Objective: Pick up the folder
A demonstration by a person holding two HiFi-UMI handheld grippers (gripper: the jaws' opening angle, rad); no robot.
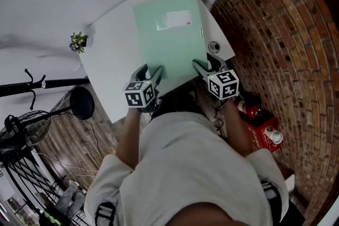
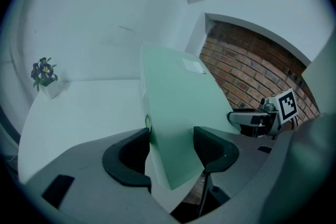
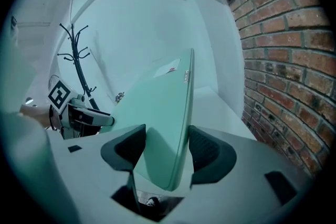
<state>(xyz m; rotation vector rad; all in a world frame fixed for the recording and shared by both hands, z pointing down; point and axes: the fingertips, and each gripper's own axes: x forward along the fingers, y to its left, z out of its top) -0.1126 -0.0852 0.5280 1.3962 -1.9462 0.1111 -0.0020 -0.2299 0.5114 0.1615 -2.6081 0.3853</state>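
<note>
A pale green folder [image 1: 169, 39] with a white label hangs over the white table [image 1: 111, 45], held by its two near corners. My left gripper [image 1: 151, 75] is shut on the near left corner; in the left gripper view the folder [image 2: 178, 97] stands tilted between the jaws of that gripper [image 2: 172, 136]. My right gripper [image 1: 204, 67] is shut on the near right corner, and the folder's edge [image 3: 163, 107] runs between its jaws [image 3: 167, 136]. Each gripper shows in the other's view: the right gripper [image 2: 247, 118] and the left gripper [image 3: 89, 118].
A small potted plant [image 1: 78, 41] sits at the table's left corner and a small round object [image 1: 214, 46] by its right edge. A brick wall [image 1: 280, 34] stands close on the right. A coat stand [image 1: 32, 84] and a fan [image 1: 21, 129] are on the left, red items [image 1: 259, 119] on the floor.
</note>
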